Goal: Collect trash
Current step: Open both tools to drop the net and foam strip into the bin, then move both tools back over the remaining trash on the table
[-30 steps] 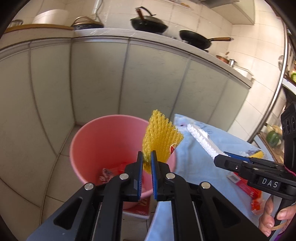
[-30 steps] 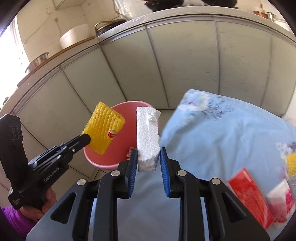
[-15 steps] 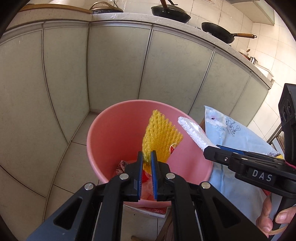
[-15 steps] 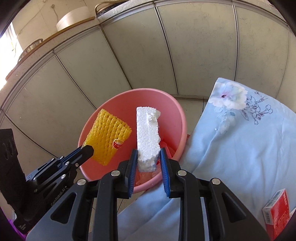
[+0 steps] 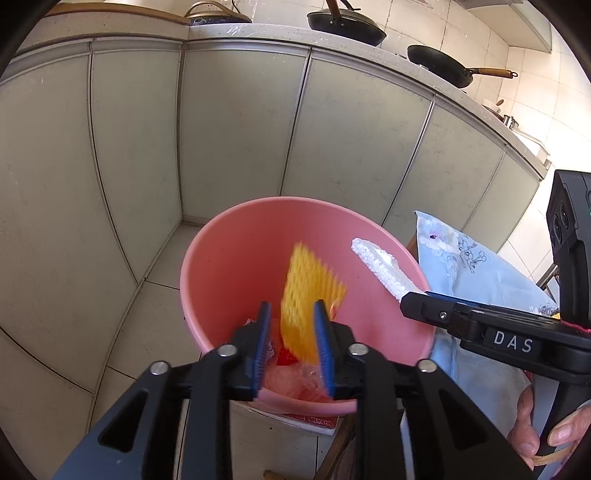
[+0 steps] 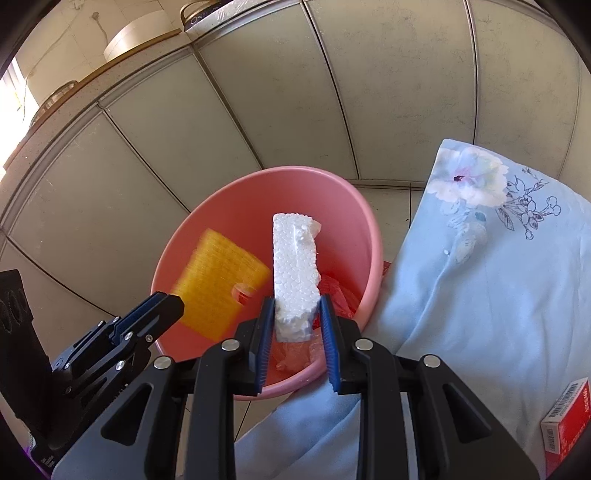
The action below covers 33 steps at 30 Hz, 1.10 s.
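A pink bucket stands on the floor beside the table; it also shows in the right wrist view. My left gripper is open above it. The yellow foam net is blurred between the jaws, loose and falling into the bucket; it also shows in the right wrist view. My right gripper is over the bucket with its jaws parted around a white styrofoam block, which stands between the pads; the block also shows in the left wrist view. Red wrappers lie in the bucket bottom.
A table with a light blue floral cloth is right of the bucket. A red box lies on it at the lower right. Grey cabinet doors stand behind the bucket, with pans on the counter above.
Both grippers moved closer over the bucket. My left gripper opened and let go of the yellow net, which is dropping. The right jaws have widened around the styrofoam block.
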### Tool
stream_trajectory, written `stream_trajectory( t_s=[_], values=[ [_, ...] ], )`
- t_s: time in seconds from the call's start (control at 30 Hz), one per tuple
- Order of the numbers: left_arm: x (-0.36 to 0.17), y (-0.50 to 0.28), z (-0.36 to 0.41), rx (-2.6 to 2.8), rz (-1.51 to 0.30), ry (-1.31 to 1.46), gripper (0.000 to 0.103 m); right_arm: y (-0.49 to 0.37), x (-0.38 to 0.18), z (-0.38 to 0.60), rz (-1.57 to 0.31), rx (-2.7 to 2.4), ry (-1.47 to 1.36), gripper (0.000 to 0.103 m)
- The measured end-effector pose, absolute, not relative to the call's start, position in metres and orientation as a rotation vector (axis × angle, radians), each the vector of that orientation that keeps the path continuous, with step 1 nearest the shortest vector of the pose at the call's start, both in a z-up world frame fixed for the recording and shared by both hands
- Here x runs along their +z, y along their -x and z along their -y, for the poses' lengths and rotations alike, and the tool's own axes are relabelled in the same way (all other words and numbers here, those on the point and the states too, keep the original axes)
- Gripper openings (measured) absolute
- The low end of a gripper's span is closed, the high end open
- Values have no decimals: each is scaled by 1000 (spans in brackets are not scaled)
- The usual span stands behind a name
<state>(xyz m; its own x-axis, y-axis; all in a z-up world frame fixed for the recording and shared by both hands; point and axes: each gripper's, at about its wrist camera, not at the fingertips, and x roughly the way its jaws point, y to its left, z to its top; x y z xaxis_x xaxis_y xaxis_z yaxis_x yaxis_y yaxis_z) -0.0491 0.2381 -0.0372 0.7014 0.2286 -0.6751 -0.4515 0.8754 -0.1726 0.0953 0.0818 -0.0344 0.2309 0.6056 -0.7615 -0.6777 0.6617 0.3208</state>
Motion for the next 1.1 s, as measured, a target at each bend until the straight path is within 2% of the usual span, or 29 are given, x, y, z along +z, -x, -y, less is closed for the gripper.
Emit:
stream_trajectory(
  t_s=[0.07, 0.1, 0.2, 0.53, 1.1],
  values=[
    [-36, 49, -238, 391, -692, 339, 33, -95, -33, -81, -1001, 892, 80, 30],
    [-35, 50, -238, 392, -689, 339, 33, -94, -33, -80, -997, 896, 78, 36],
    [-32, 51, -237, 389, -684, 339, 34, -91, -30, -80, -983, 910, 84, 41],
    [-20, 58, -230, 366, -668, 328, 35, -82, -14, -60, -943, 883, 97, 41],
    [7, 62, -183, 221, -650, 279, 36, -53, 22, 46, -870, 736, 90, 41]
  ],
)
